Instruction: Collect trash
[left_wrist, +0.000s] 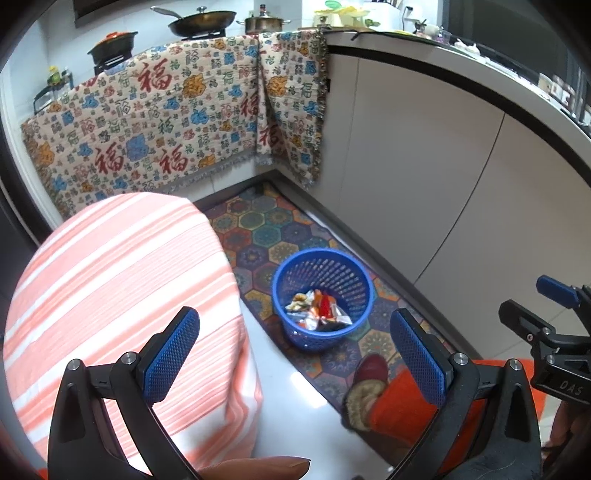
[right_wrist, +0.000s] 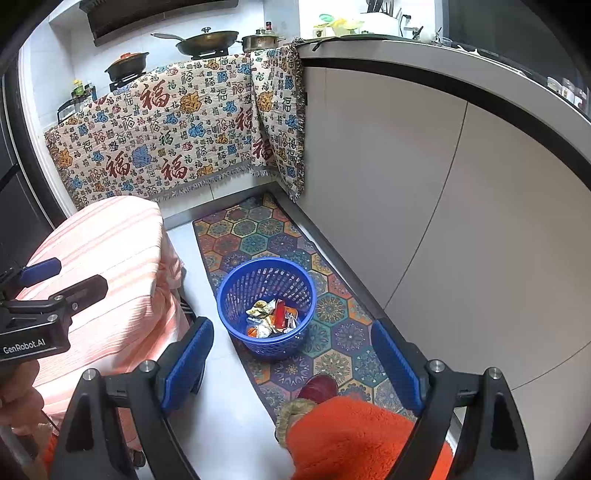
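A blue plastic basket (left_wrist: 322, 300) (right_wrist: 266, 307) stands on the patterned floor mat. Crumpled wrappers and other trash (left_wrist: 317, 306) (right_wrist: 271, 317) lie in its bottom. My left gripper (left_wrist: 295, 354) hangs high above the floor, open, with nothing between its blue pads. My right gripper (right_wrist: 291, 365) is also open and empty, held above and in front of the basket. Each gripper shows at the edge of the other's view: the right gripper (left_wrist: 554, 325) at the right edge, the left gripper (right_wrist: 40, 295) at the left edge.
A table under a pink striped cloth (left_wrist: 122, 295) (right_wrist: 107, 280) stands left of the basket. White cabinets (left_wrist: 443, 177) line the right. A patterned cloth (left_wrist: 166, 122) hangs over the stove counter with pans. A person's orange trouser leg and red slipper (right_wrist: 319, 387) are on the mat.
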